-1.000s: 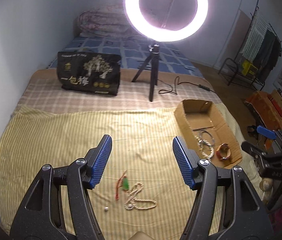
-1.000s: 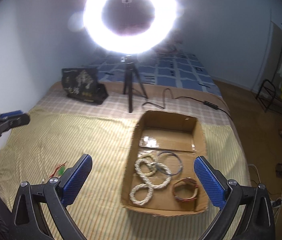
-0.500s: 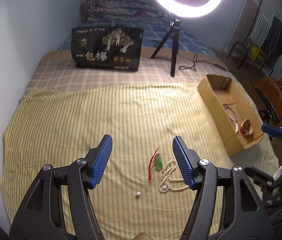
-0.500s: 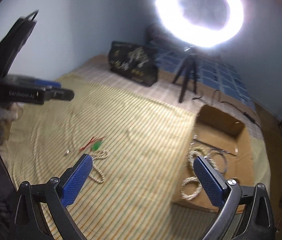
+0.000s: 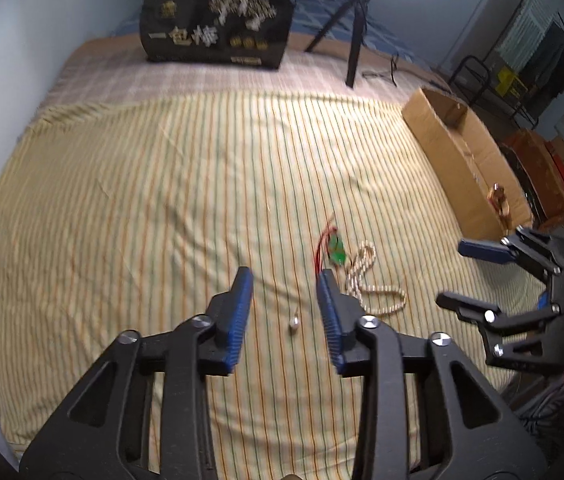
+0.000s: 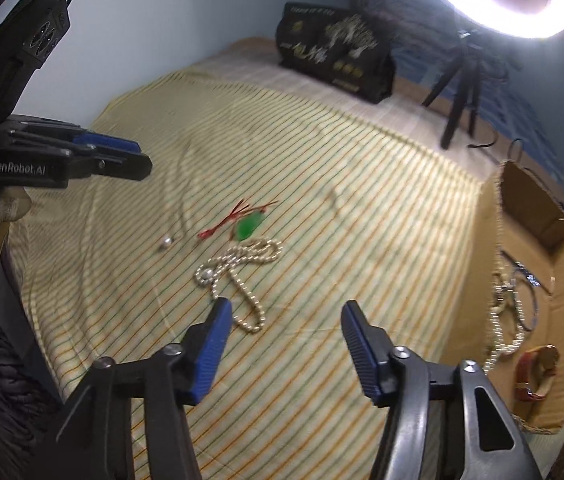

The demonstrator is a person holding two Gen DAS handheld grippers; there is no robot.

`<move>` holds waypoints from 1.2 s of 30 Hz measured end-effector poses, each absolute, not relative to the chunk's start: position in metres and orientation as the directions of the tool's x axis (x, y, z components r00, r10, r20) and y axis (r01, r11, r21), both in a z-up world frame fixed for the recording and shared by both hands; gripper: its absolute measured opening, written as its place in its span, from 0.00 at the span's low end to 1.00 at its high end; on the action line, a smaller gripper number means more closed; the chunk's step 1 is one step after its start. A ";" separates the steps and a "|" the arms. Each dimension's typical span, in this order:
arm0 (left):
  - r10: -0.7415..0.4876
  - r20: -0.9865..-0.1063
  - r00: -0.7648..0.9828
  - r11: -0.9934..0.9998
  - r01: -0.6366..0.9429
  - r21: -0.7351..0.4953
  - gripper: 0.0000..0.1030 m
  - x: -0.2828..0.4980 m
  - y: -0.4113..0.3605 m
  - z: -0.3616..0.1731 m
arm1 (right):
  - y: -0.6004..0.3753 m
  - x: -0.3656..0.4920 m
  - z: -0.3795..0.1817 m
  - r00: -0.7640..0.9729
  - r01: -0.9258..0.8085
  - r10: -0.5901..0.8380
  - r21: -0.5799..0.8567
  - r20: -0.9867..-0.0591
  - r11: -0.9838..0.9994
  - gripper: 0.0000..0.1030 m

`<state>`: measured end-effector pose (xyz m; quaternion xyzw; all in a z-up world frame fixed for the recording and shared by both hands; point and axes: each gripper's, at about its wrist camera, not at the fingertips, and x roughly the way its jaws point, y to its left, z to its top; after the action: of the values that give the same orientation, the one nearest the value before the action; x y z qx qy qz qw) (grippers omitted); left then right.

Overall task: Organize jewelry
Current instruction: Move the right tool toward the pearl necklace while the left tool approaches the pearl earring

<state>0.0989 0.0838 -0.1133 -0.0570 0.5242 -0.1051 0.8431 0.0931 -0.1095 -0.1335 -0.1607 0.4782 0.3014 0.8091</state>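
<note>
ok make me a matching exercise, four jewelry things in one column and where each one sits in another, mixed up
Things:
1. pearl necklace
2. green pendant
3. silver bead
4. brown watch

Places:
A. inside the cardboard box
B. on the striped sheet, in line with the gap between the left gripper's open jaws
C. on the striped sheet, tied to red cord
D. looped on the striped sheet, one end by the right gripper's left fingertip

Pairs: 1-D, 2-C, 3-B, 4-A
</note>
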 end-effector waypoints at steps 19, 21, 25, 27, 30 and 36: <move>-0.236 -0.920 0.314 0.965 0.191 -0.182 0.15 0.088 0.063 -0.164 | -0.076 0.103 -0.177 0.276 -0.712 0.317 0.028 -0.908 0.701 0.29; -0.229 -0.922 0.311 0.966 0.189 -0.176 0.15 0.090 0.063 -0.167 | -0.076 0.105 -0.179 0.275 -0.717 0.317 0.026 -0.908 0.697 0.27; -0.222 -0.925 0.309 0.967 0.192 -0.168 0.15 0.093 0.061 -0.171 | -0.071 0.107 -0.183 0.275 -0.728 0.318 0.019 -0.908 0.685 0.27; -0.218 -0.926 0.307 0.967 0.195 -0.163 0.15 0.094 0.059 -0.173 | -0.069 0.108 -0.185 0.278 -0.734 0.312 0.009 -0.909 0.679 0.27; -0.211 -0.930 0.300 0.967 0.204 -0.153 0.15 0.095 0.056 -0.177 | -0.068 0.107 -0.188 0.279 -0.741 0.308 0.000 -0.910 0.671 0.27; -0.204 -0.934 0.293 0.968 0.205 -0.147 0.11 0.099 0.055 -0.181 | -0.068 0.110 -0.191 0.269 -0.744 0.316 0.012 -0.910 0.669 0.26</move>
<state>0.0988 0.0547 -0.1810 0.0005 0.5807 -0.1269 0.8041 0.1101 -0.0678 -0.1905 -0.2153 0.4960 0.3455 0.7670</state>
